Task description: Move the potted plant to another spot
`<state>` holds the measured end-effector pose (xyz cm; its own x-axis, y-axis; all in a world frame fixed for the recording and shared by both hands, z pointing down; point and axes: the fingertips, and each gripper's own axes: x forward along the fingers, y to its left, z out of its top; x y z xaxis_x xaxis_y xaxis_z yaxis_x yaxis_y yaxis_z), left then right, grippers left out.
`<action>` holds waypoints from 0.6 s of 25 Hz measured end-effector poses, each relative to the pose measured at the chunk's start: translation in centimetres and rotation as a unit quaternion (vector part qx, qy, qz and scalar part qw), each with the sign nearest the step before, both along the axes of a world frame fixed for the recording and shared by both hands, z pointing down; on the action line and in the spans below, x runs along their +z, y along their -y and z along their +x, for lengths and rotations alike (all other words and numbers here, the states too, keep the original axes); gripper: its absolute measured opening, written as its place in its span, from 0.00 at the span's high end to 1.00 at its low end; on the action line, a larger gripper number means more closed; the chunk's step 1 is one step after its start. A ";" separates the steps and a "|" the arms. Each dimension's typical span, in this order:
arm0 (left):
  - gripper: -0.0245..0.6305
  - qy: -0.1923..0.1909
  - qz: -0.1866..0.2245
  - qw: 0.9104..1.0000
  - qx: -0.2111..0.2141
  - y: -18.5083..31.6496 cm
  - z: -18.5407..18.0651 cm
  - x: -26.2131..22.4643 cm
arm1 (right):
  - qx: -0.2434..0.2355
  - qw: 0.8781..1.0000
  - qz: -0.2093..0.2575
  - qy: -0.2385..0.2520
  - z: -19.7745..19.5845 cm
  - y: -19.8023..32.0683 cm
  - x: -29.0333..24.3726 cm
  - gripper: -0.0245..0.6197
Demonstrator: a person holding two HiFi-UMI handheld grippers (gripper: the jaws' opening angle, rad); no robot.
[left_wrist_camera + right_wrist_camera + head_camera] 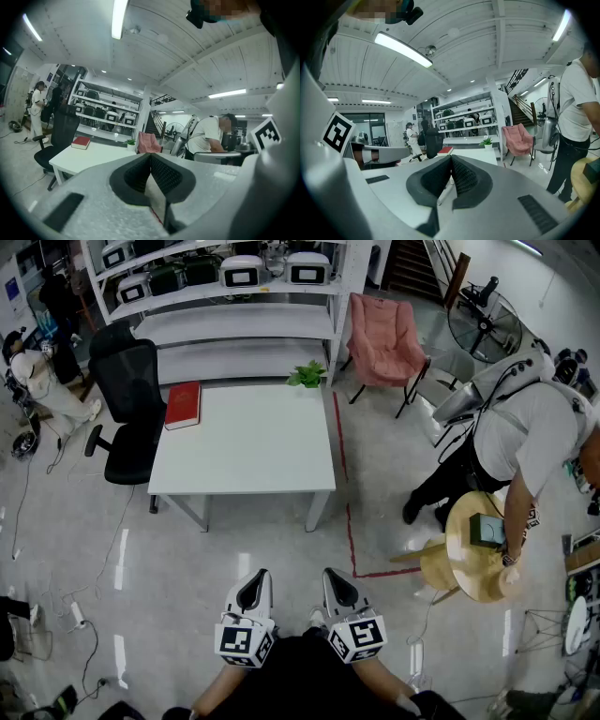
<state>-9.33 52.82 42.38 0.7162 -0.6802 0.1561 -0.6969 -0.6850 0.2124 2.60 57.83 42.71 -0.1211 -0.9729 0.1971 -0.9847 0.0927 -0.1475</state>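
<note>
Potted plant [307, 374] at table [244, 456] far right corner, untouched. Left gripper [253, 585], right gripper [339, 585] well short of table; fingers [166, 177] pressed together, empty: nothing in reach yet.

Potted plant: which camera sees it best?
The head view: the potted plant sits unobstructed at the white table's far right corner. Both gripper views show it only as a tiny, distant green speck.
</note>
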 end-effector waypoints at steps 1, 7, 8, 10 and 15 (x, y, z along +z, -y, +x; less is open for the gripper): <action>0.94 0.000 0.001 1.000 0.000 0.0 0.1 0.0 | 0.000 1.000 0.000 0.000 0.1 0.0 0.0 0.95; 0.94 0.001 -0.001 1.000 0.001 -0.3 0.6 0.3 | -0.002 1.000 0.002 0.002 0.5 -0.2 0.3 0.95; 0.94 0.002 -0.002 1.000 0.001 -0.3 0.7 0.4 | -0.003 1.000 0.001 0.003 0.5 -0.3 0.3 0.95; 0.94 0.003 -0.002 1.000 0.001 -0.5 1.0 0.4 | -0.004 1.000 0.000 0.008 0.8 -0.4 0.3 0.95; 0.94 0.003 -0.004 1.000 -0.005 -0.8 2.0 0.4 | -0.012 1.000 0.005 0.011 1.7 -0.7 0.0 0.95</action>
